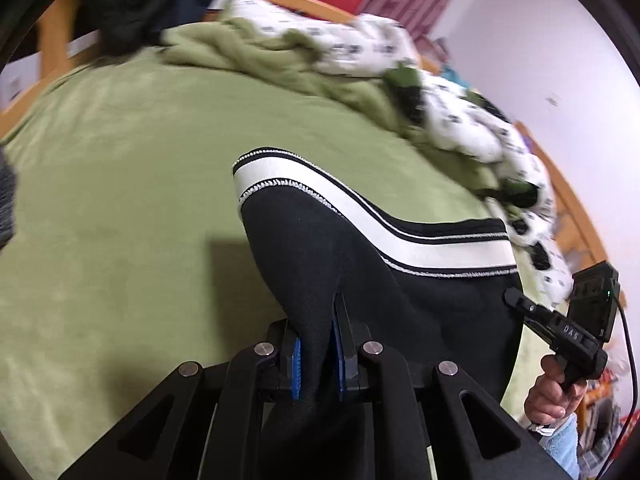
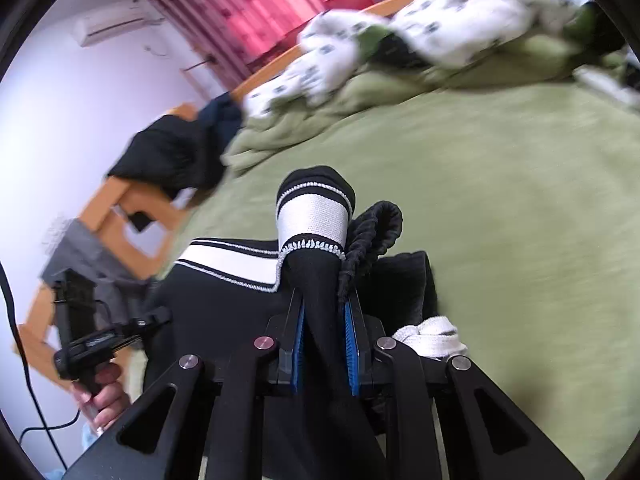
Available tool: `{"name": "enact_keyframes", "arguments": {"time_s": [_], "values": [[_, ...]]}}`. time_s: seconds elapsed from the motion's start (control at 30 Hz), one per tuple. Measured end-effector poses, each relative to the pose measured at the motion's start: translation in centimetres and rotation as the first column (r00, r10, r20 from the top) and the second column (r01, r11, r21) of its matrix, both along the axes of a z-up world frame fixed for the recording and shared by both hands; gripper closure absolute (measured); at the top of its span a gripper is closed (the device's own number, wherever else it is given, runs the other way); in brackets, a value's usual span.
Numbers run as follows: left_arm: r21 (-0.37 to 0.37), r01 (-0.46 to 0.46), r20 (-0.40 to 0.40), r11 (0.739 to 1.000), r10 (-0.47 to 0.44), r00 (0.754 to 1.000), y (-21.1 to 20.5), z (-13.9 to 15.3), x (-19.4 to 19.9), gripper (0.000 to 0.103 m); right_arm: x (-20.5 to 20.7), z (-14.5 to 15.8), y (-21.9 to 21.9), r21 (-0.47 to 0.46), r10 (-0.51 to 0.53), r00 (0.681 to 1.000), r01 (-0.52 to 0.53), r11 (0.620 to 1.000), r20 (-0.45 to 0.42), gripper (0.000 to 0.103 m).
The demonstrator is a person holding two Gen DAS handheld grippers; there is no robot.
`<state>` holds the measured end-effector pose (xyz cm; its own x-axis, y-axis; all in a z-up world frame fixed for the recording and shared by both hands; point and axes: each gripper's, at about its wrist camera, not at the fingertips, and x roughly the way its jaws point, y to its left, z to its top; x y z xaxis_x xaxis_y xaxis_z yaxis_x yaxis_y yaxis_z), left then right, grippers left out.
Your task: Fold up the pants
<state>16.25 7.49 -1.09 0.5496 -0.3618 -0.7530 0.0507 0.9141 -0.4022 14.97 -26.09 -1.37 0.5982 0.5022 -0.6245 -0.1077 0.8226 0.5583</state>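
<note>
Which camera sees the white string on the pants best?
The right wrist view. The white drawstring lies bunched just right of the right gripper, which pinches the black pants. In the left wrist view the drawstring is not visible, only the white-striped waistband.

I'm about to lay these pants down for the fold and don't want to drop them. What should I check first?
1. Left claw shut on the pants: ok.
2. Right claw shut on the pants: ok, cloth and drawstring between the pads.
3. Waistband spans between both claws: ok.
4. Bare green bedcover ahead to lay on: ok.
5. Quilt heaped at the far side, off the landing spot: ok.
6. Legs hanging untwisted: cannot tell, hidden below.
</note>
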Motion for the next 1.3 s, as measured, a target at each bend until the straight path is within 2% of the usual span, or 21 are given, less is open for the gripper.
{"name": "enact_keyframes", "arguments": {"time_s": [0.1,0.13,0.2,0.27,0.33,0.43,0.53,0.67,0.7,0.73,0.77,0.83,0.87,0.9,0.93,1.03,1.07,1.1,1.2,1.27,1.3], "values": [[0.01,-0.036,-0.109,0.999,0.037,0.993,2.5,-4.3,0.4,0.082,1.7,-3.1,3.6,-0.01,0.045,0.998,-0.045,0.999,-0.046,0.086],[0.024,-0.05,-0.124,0.998,0.053,0.991,2.8,-5.2,0.3,0.08,2.1,-4.2,4.4,-0.045,0.038,0.998,-0.041,0.998,-0.056,0.085],[0.077,-0.06,-0.148,0.995,0.07,0.986,3.0,-7.5,-0.1,0.069,2.6,-6.5,5.0,-0.214,0.003,1.0,-0.009,0.977,-0.029,0.081],[0.082,-0.022,-0.169,0.996,0.036,0.985,2.9,-8.7,-0.7,0.06,2.5,-8.1,4.5,-0.235,0.014,1.0,-0.02,0.972,-0.026,0.079],[0.108,-0.019,-0.158,0.994,0.036,0.987,3.1,-8.6,-1.3,0.056,2.4,-7.9,4.0,-0.24,0.038,0.998,-0.048,0.97,-0.047,0.069],[0.152,-0.027,-0.13,0.988,0.047,0.99,3.6,-7.7,-2.0,0.054,1.1,-5.1,3.4,-0.355,0.043,0.999,-0.043,0.934,-0.007,0.069],[0.113,-0.068,-0.104,0.991,0.08,0.991,4.5,-6.8,-2.6,0.054,1.1,-3.4,2.6,-0.351,0.025,0.998,-0.005,0.937,0.052,0.069],[0.1,-0.07,-0.097,0.993,0.08,0.992,5.4,-6.4,-3.8,0.054,5.2,-4.2,4.3,-0.332,0.036,0.999,-0.025,0.943,0.025,0.069],[0.103,-0.071,-0.095,0.992,0.081,0.992,5.4,-6.3,-4.1,0.054,5.9,-4.8,4.8,-0.331,0.038,0.999,-0.029,0.943,0.021,0.07],[0.106,-0.068,-0.09,0.992,0.078,0.993,5.6,-6.1,-4.6,0.054,6.8,-5.6,5.2,-0.318,0.042,0.999,-0.04,0.947,-0.002,0.079],[0.113,-0.064,-0.083,0.992,0.073,0.994,5.7,-5.8,-5.2,0.054,7.4,-6.4,5.4,-0.301,0.034,0.999,-0.04,0.953,-0.025,0.082],[0.131,-0.058,-0.069,0.99,0.068,0.995,5.8,-5.2,-6.1,0.054,7.3,-5.9,5.7,-0.328,0.054,0.999,-0.049,0.944,0.006,0.088],[0.131,-0.053,-0.057,0.99,0.061,0.997,5.7,-4.9,-6.4,0.054,6.6,-4.6,5.0,-0.284,0.061,0.997,-0.045,0.958,0.045,0.089],[0.127,-0.045,-0.042,0.991,0.051,0.998,5.7,-4.7,-6.8,0.054,5.9,-3.7,3.8,-0.217,0.042,0.997,-0.027,0.976,0.063,0.089],[0.12,-0.035,-0.032,0.992,0.039,0.999,5.5,-4.6,-7.2,0.053,5.6,-3.5,3.3,-0.205,0.024,0.997,-0.01,0.979,0.067,0.089],[0.052,0.053,-0.033,0.997,-0.052,0.998,4.7,-5.0,-8.4,0.053,6.3,-6.2,3.6,-0.345,0.002,1.0,-0.001,0.939,0.003,0.088],[0.054,0.099,-0.04,0.994,-0.097,0.994,4.1,-5.2,-9.2,0.053,6.8,-8.0,3.7,-0.357,-0.017,0.999,0.002,0.934,-0.039,0.087],[0.061,0.127,-0.036,0.99,-0.125,0.992,3.6,-5.2,-10.0,0.053,7.0,-8.3,3.7,-0.357,-0.031,0.999,0.015,0.934,-0.038,0.086],[0.111,0.231,-0.033,0.967,-0.228,0.973,2.5,-5.1,-12.9,0.053,6.8,-7.1,3.1,-0.297,-0.056,0.997,0.037,0.954,-0.059,0.083],[0.127,0.275,-0.026,0.953,-0.274,0.961,1.8,-5.2,-14.4,0.053,5.6,-5.6,3.0,-0.301,-0.072,0.996,0.054,0.952,-0.047,0.083],[0.13,0.296,-0.027,0.946,-0.295,0.955,1.2,-5.4,-15.0,0.047,4.8,-5.0,3.1,-0.31,-0.07,0.997,0.057,0.949,-0.032,0.083]]}}
